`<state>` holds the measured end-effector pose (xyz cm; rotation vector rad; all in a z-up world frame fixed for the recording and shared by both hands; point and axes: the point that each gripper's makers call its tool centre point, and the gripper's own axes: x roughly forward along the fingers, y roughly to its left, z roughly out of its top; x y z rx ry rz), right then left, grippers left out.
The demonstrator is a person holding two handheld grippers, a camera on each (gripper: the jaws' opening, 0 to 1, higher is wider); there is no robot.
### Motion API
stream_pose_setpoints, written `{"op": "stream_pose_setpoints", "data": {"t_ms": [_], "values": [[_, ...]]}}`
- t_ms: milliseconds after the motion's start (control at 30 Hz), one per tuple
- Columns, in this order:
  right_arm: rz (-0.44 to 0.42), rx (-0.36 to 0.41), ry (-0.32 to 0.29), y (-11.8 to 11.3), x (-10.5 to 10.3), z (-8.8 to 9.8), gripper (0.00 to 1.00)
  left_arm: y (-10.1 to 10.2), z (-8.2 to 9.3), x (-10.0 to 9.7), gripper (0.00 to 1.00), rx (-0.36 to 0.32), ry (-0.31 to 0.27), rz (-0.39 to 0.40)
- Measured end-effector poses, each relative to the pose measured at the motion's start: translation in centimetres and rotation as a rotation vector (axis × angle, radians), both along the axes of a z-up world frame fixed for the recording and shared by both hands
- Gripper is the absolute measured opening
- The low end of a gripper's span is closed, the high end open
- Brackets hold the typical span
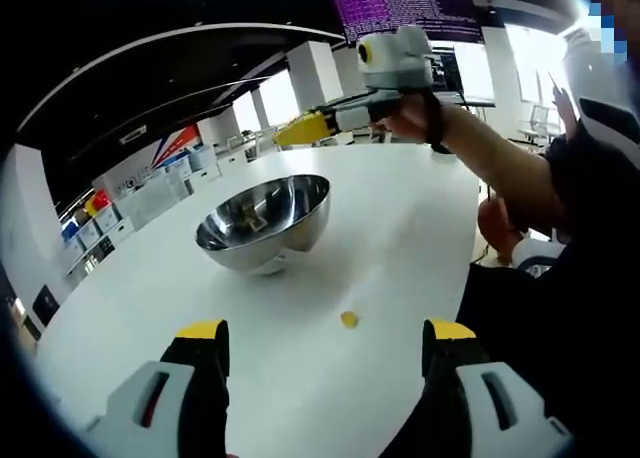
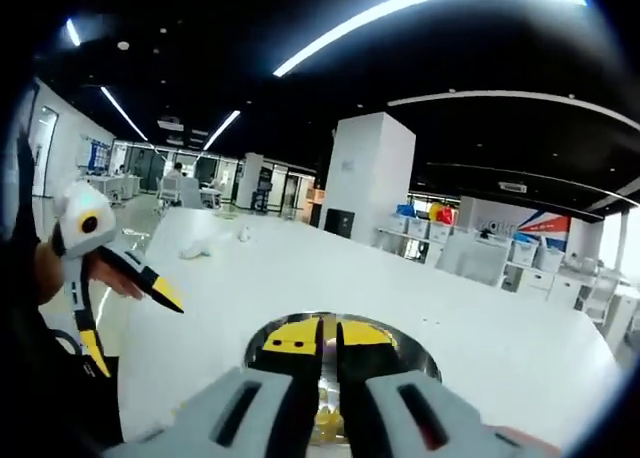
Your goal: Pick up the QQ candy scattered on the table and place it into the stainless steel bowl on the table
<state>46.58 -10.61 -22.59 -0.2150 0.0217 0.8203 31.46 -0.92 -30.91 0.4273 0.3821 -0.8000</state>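
A stainless steel bowl (image 1: 265,223) stands on the white round table (image 1: 400,228), with small yellow candy pieces (image 1: 248,215) inside. One yellow QQ candy (image 1: 348,319) lies on the table just ahead of my left gripper (image 1: 325,333), whose jaws are wide open and hold nothing. A hand holds my right gripper (image 1: 300,130) in the air beyond the bowl's far rim, its yellow tips together. In the right gripper view my right gripper (image 2: 328,338) is shut over the bowl (image 2: 420,353); I make out nothing held. The left gripper (image 2: 125,323) shows open at the left.
The person's arm (image 1: 490,158) and dark clothes fill the right side by the table edge. A white object (image 2: 205,246) lies far across the table. A screen with purple text (image 1: 410,8) hangs behind. Shelves with boxes (image 1: 150,188) line the room.
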Motion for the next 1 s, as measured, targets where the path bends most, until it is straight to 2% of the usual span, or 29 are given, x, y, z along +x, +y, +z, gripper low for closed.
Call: {"op": "stream_pose_setpoints", "data": {"t_ms": [167,267,433,500,600,900,1000], "values": [[-0.002,-0.011,0.087,0.8,2.8,-3.2,0.05,0.3,-0.2,0.0,0.79,0.008,0.003,0.009],[-0.029,-0.049,0.088,1.0,4.0,-4.7,0.05,0.4,-0.1,-0.1,0.79,0.007,-0.001,0.012],[-0.045,-0.093,0.115,1.5,4.5,-6.6,0.05,0.4,-0.1,-0.2,0.79,0.006,0.001,0.01],[-0.059,-0.124,0.101,1.3,4.8,-7.1,0.05,0.4,-0.2,-0.2,0.79,0.003,0.003,0.013],[-0.065,-0.152,0.092,1.0,5.3,-7.4,0.05,0.5,-0.2,-0.2,0.79,0.004,0.004,0.015],[-0.055,-0.11,0.096,1.0,5.4,-7.0,0.07,0.6,-0.2,-0.3,0.79,0.001,0.003,0.014],[-0.06,-0.118,0.075,1.0,5.6,-6.8,0.17,0.6,-0.3,-0.4,0.79,0.003,0.004,0.015]]}}
